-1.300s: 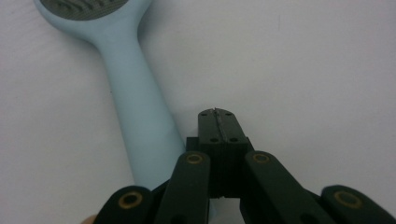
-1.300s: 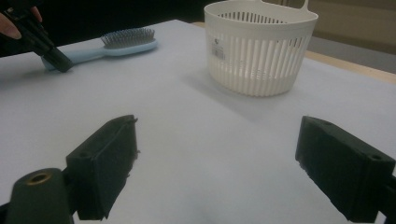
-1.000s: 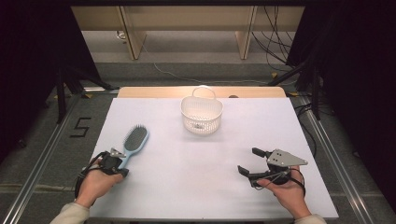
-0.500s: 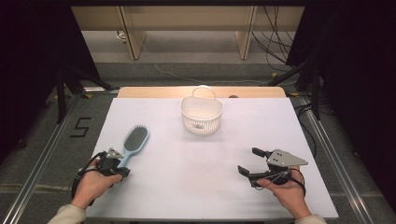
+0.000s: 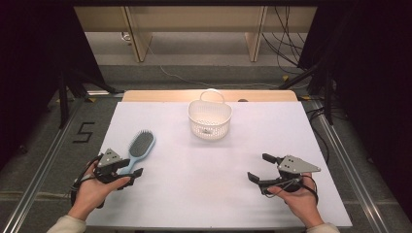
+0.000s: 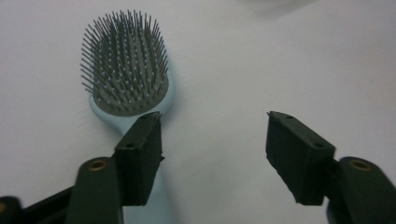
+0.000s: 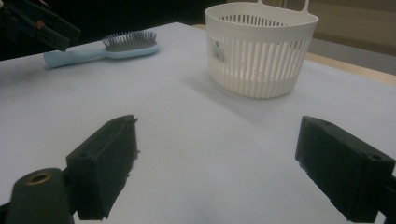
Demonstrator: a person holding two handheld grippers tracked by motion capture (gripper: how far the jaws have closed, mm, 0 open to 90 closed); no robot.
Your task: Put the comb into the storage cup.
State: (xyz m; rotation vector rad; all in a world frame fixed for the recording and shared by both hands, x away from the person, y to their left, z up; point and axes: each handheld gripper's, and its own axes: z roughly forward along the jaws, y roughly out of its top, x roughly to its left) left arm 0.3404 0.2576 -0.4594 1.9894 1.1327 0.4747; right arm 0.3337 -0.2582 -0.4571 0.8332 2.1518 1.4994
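Observation:
A light blue hairbrush [image 5: 141,143] lies bristles up on the white table [image 5: 204,194], at its left. My left gripper [image 5: 130,167] sits at the brush's handle end. Its jaws have just been opening and now stand wide apart. In the left gripper view the brush [image 6: 126,79] has its handle running under the left jaw of my left gripper [image 6: 215,135], and bare table shows between the pads. My right gripper [image 5: 257,166] rests open at the table's right, nothing between its jaws. The right gripper view has my right gripper [image 7: 217,144] facing a white slotted basket [image 7: 259,51].
The white basket [image 5: 210,119] with a loop handle stands at the table's far middle. A wooden strip [image 5: 145,95] borders the far edge. Dark stands and cables [image 5: 291,58] crowd the floor beyond. In the right gripper view the brush [image 7: 107,49] and left gripper [image 7: 46,25] appear far left.
The left gripper's jaws were together on the brush handle and have spread apart, letting it go. The brush lies where it was. The right hand has not moved.

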